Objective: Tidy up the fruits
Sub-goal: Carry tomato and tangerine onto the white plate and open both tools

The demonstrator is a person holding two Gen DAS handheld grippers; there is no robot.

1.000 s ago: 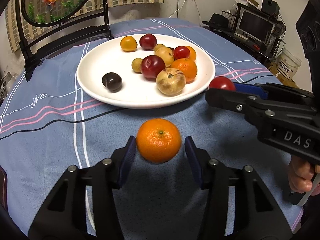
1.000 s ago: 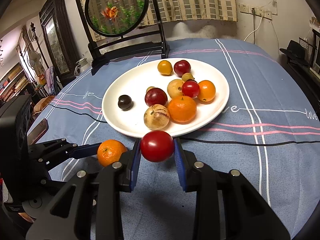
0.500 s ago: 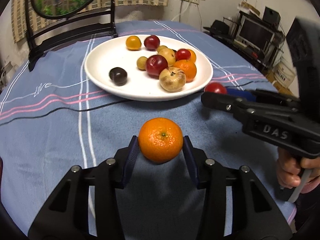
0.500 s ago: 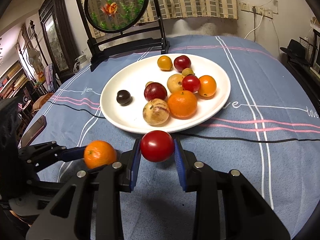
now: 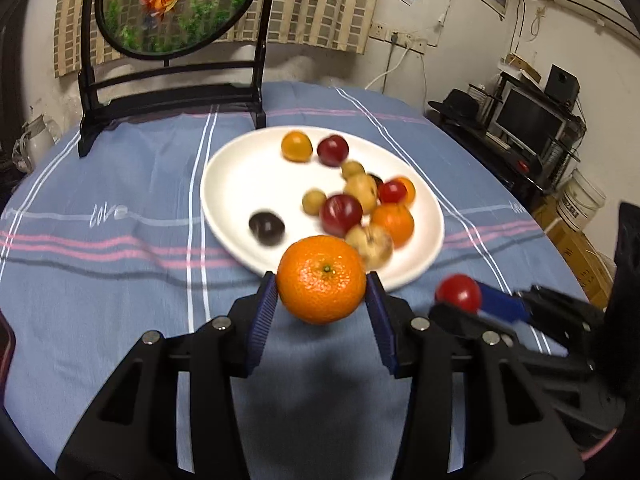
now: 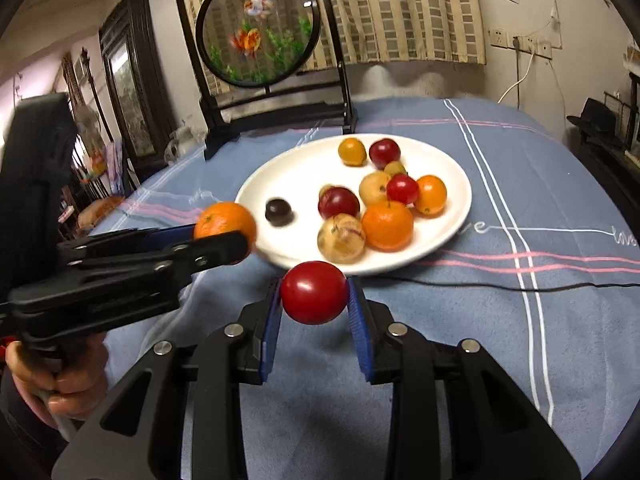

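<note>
My left gripper point(image 5: 322, 298) is shut on an orange mandarin point(image 5: 321, 279) and holds it above the blue cloth, just before the near rim of the white plate point(image 5: 240, 172). My right gripper point(image 6: 314, 300) is shut on a red tomato point(image 6: 314, 292), also held above the cloth in front of the plate point(image 6: 304, 168). The plate holds several fruits: oranges, red plums, yellow ones and a dark plum point(image 6: 278, 212). In the right wrist view the left gripper with the mandarin point(image 6: 225, 222) is at the left. In the left wrist view the tomato point(image 5: 458, 293) is at the right.
A round table with a blue striped cloth point(image 6: 540, 208) carries the plate. A black-framed round goldfish screen point(image 6: 256, 36) stands at the table's far side. A black cable point(image 6: 500, 285) lies on the cloth right of the plate. Furniture and a monitor point(image 5: 528, 120) stand beyond the right edge.
Both grippers have lifted their fruits off the cloth and moved up and toward the plate. The left gripper closed on the mandarin a second ago.
</note>
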